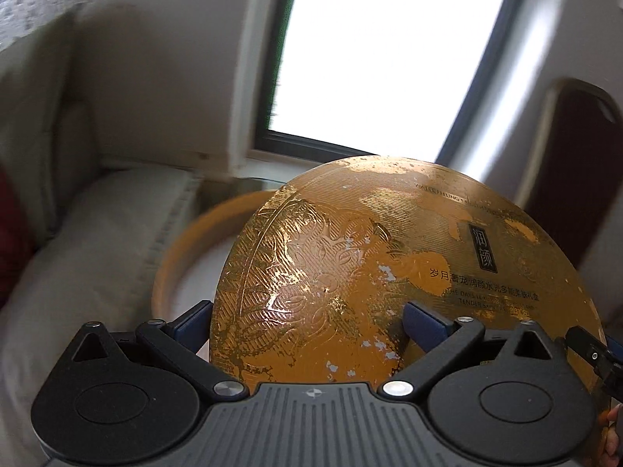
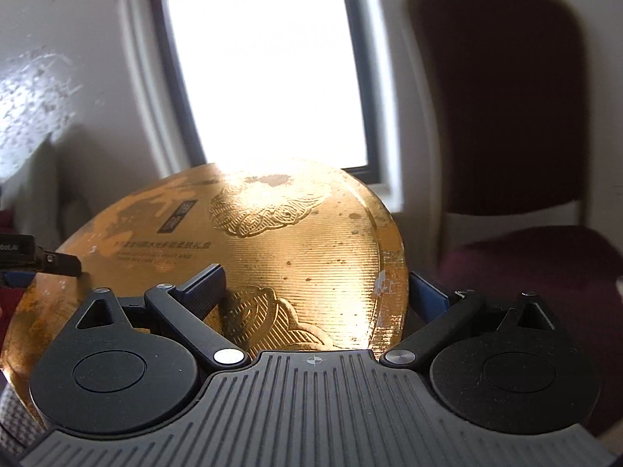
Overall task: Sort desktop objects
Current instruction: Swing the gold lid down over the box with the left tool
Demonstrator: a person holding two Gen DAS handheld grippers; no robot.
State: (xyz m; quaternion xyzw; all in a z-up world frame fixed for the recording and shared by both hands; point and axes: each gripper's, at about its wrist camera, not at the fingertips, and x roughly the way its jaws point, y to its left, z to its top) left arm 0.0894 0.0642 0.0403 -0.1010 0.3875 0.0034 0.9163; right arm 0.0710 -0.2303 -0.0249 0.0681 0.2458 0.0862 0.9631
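Two claws, left (image 1: 307,323) and right (image 2: 315,292), each astride one gold lid (image 1: 389,272).

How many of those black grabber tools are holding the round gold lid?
2. The left hand-held gripper straddles the gold lid at its left edge; the right hand-held gripper straddles its right edge. None seems hidden.

Bright window (image 2: 268,70), maroon chair (image 2: 502,116)
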